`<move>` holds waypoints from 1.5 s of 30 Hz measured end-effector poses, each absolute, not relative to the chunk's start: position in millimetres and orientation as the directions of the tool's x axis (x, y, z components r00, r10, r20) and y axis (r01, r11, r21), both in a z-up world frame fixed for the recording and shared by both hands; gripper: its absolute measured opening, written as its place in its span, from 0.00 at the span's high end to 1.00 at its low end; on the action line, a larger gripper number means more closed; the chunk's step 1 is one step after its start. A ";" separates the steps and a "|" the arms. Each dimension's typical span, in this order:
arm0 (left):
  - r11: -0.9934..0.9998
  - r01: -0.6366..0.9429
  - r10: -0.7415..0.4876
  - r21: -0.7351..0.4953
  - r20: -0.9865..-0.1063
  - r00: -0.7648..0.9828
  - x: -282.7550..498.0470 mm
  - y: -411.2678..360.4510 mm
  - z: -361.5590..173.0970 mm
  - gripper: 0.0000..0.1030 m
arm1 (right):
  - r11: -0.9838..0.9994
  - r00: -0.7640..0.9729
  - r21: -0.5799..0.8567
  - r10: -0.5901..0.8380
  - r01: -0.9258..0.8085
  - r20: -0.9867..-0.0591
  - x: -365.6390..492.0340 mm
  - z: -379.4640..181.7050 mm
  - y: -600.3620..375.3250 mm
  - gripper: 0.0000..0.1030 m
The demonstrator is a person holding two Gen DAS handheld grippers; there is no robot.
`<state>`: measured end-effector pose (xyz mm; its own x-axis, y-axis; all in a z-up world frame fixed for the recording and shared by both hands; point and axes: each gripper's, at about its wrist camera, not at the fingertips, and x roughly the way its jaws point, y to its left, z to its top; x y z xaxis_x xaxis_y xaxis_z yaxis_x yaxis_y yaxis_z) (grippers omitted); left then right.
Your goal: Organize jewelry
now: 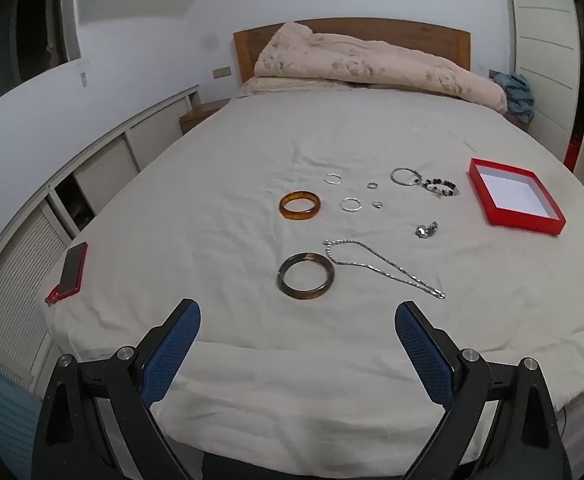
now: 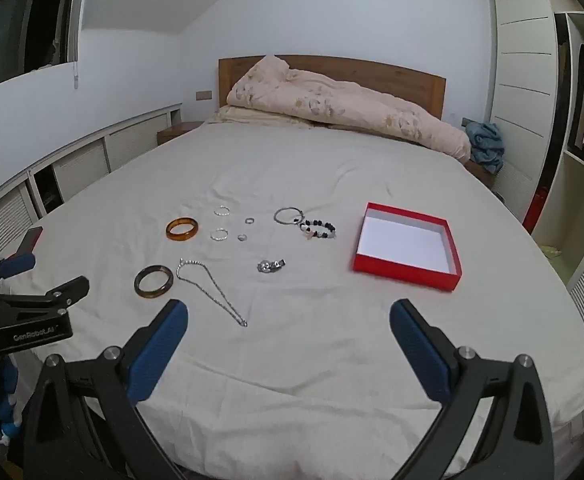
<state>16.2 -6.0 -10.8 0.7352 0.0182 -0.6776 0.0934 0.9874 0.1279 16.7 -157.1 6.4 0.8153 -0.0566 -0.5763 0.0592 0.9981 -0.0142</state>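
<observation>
Jewelry lies spread on a white bed sheet. A dark bangle (image 1: 306, 277) (image 2: 153, 281) lies nearest, beside a silver chain necklace (image 1: 384, 267) (image 2: 212, 292). Farther off are an amber bangle (image 1: 300, 206) (image 2: 182, 229), several small silver rings (image 1: 350, 204) (image 2: 219, 234), a thin silver bracelet (image 1: 404, 176) (image 2: 289, 215), a black-and-white bead bracelet (image 1: 441, 188) (image 2: 318, 229) and a small silver piece (image 1: 426, 229) (image 2: 270, 266). An empty red box (image 1: 516, 200) (image 2: 408, 246) sits to the right. My left gripper (image 1: 298, 314) and right gripper (image 2: 289, 314) are open and empty, above the near edge of the bed.
A red phone (image 1: 72, 270) lies at the bed's left edge. A folded beige duvet (image 1: 372, 64) (image 2: 344, 104) lies against the wooden headboard. Low cabinets (image 1: 52, 208) run along the left wall. A wardrobe (image 2: 532, 80) stands at the right. The left gripper's body (image 2: 32, 312) shows in the right wrist view.
</observation>
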 end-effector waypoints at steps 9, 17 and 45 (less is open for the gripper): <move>0.985 0.118 0.004 0.129 -0.690 0.724 22.6 -8.5 -12.8 0.06 | 0.999 0.793 0.005 -0.034 0.046 -0.608 22.2 2.2 -161.4 0.01; 0.982 0.132 0.000 0.134 -0.701 0.713 38.8 -12.9 -20.6 0.06 | 1.000 0.781 0.024 0.017 -0.003 -0.625 37.6 -13.9 -155.0 0.01; 0.978 0.180 -0.012 0.105 -0.833 0.553 148.5 36.1 -112.6 0.10 | 0.957 0.493 0.156 0.261 -0.245 -0.830 177.3 -133.1 -112.0 0.29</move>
